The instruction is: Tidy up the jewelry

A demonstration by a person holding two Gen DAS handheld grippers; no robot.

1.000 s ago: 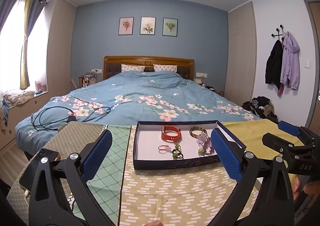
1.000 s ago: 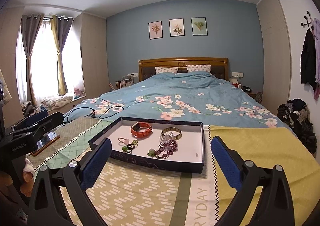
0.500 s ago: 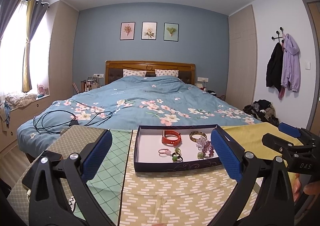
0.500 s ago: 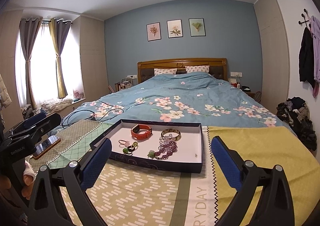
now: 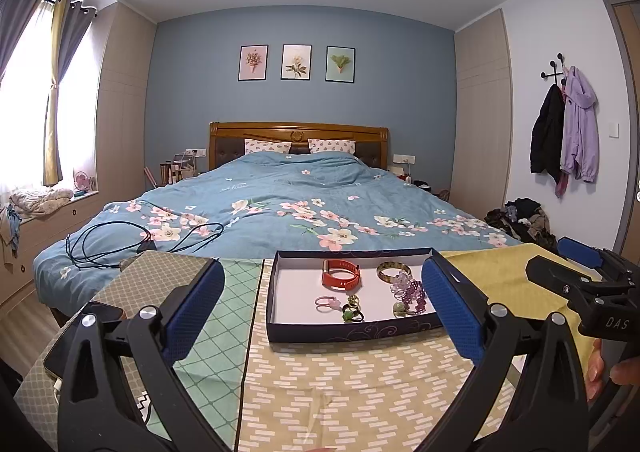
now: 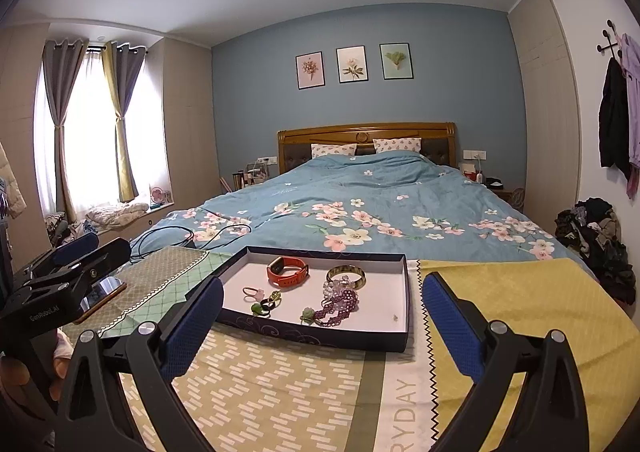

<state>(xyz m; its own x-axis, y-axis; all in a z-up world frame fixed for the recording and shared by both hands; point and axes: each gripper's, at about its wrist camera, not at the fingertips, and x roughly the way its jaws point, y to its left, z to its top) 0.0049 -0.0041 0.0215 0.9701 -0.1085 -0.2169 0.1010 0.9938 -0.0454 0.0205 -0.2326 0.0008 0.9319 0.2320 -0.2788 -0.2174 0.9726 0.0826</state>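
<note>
A dark blue tray with a white floor [image 5: 352, 332] [image 6: 320, 338] sits on a patterned cloth. In it lie an orange band [image 5: 341, 279] [image 6: 287, 271], a gold bangle [image 5: 393, 270] [image 6: 346, 276], a purple bead bracelet [image 5: 412, 294] [image 6: 338, 302], a pink ring [image 5: 327, 302] [image 6: 252, 293] and green rings [image 5: 352, 312] [image 6: 262, 307]. My left gripper [image 5: 322, 308] is open and empty, in front of the tray. My right gripper [image 6: 322, 312] is open and empty, also short of the tray.
A phone [image 5: 82, 332] [image 6: 102, 292] lies on the cloth at the left. Behind the table is a bed with a blue floral cover [image 5: 288, 208] and black cables [image 5: 120, 244]. Clothes lie piled on the floor at the right [image 6: 596, 240].
Both views have tilted upward a little, so the tray sits lower in the frame and more ceiling shows. Both grippers stay open; the jewelry has not moved.
</note>
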